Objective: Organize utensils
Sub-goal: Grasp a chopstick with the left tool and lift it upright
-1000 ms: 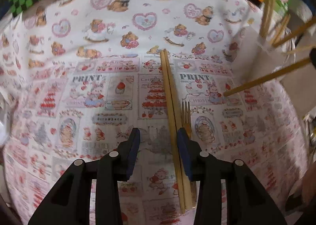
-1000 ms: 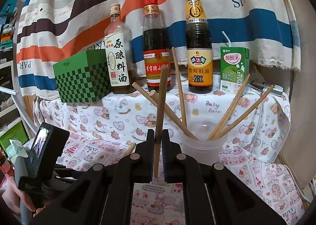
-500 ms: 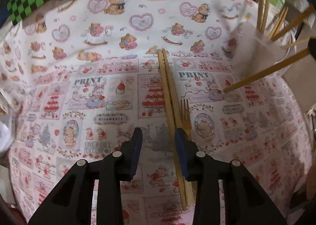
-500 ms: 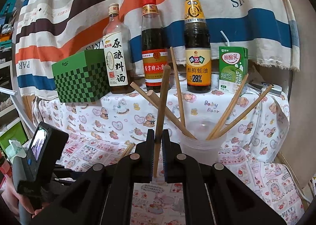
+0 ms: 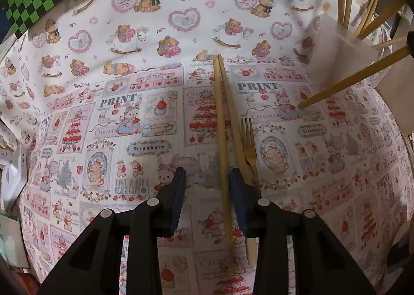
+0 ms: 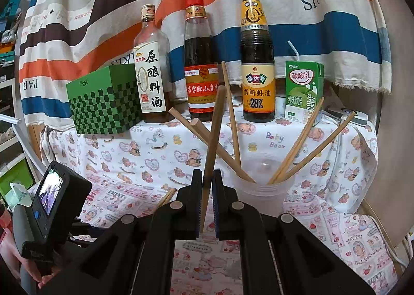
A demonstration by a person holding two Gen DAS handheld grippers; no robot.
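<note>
Left wrist view gives you the relation that matters: the pair of chopsticks lies flat on the counter, long axis running almost straight away from you, in line with the way your left gripper points. One stick of the pair runs into the gap just inside the right pad; the other passes under or just outside that pad, and you cannot tell which from here. The jaws stand partly open, and neither pad presses on wood. A fork lies just beside the pair on the right, tines pointing away, its handle hidden behind the right finger.

Judging from this, the gripper is off-centre: the pair sits toward its right side, so a small shift that way would bring both sticks between the pads. Closing as it stands would likely catch one stick, or nip the fork.

Right wrist view shows your right gripper clamped tight on a single chopstick, held nearly upright with its thick end up. The cup stands just ahead and to the right of it, already holding several chopsticks fanned out. Your right hand is clearly the nearer one to the cup; the left is the nearer one to the pair on the cloth.
</note>
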